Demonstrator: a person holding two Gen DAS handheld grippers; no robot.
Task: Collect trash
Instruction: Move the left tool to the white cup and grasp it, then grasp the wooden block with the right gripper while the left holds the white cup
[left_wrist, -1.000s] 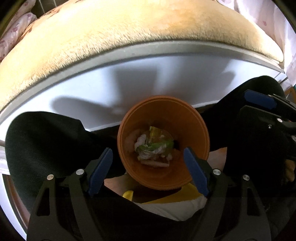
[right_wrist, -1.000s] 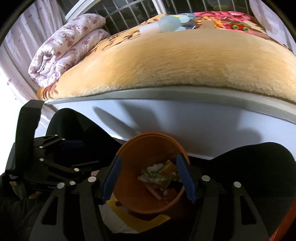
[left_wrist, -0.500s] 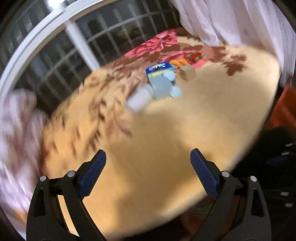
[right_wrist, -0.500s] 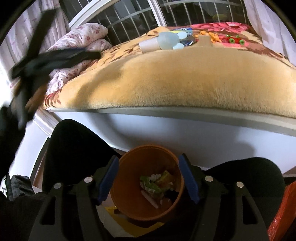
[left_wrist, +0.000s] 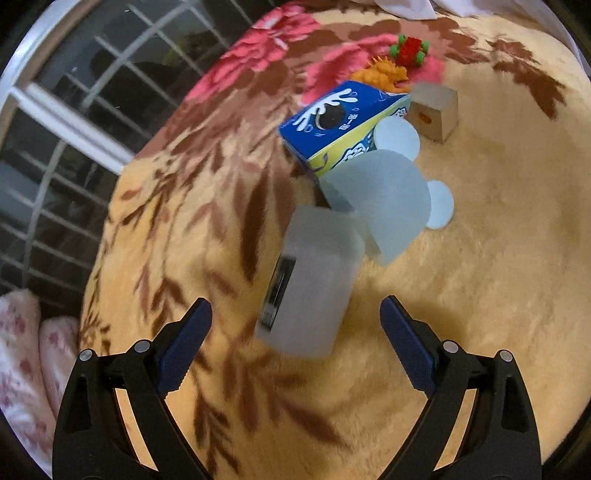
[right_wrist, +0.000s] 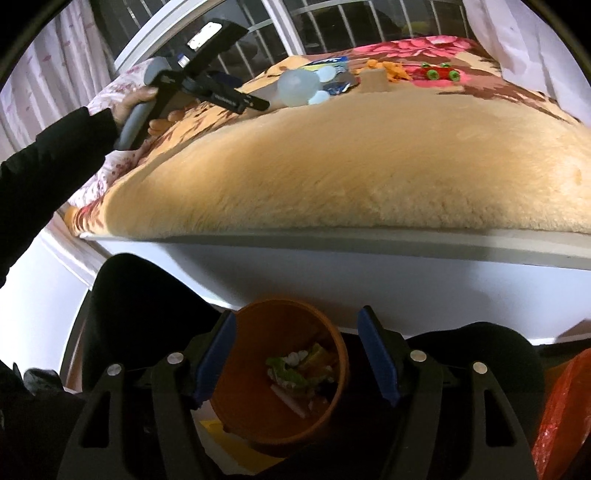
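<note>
My left gripper (left_wrist: 295, 339) is open and empty above the bed's yellow floral blanket (left_wrist: 461, 295). Just ahead of its fingers lies a frosted white plastic box (left_wrist: 314, 280). Behind it lie a pale blue round-eared plastic piece (left_wrist: 384, 199) and a blue milk carton (left_wrist: 340, 122). My right gripper (right_wrist: 295, 354) is open over an orange bin (right_wrist: 258, 417) that holds green and white scraps (right_wrist: 295, 369). In the right wrist view the left gripper (right_wrist: 255, 103) reaches over the bed toward the pale blue piece (right_wrist: 299, 88).
A tan cube (left_wrist: 436, 110), an orange toy (left_wrist: 384, 72) and a red-green toy (left_wrist: 408, 48) lie behind the carton. A folded pink quilt (left_wrist: 22, 369) sits at the left. The white bed frame (right_wrist: 369, 273) stands behind the bin. A red bag (right_wrist: 565, 417) is at the right.
My left gripper has swung up from the orange bin to the bed and closed in on the white box. My right gripper has stayed open over the bin.
</note>
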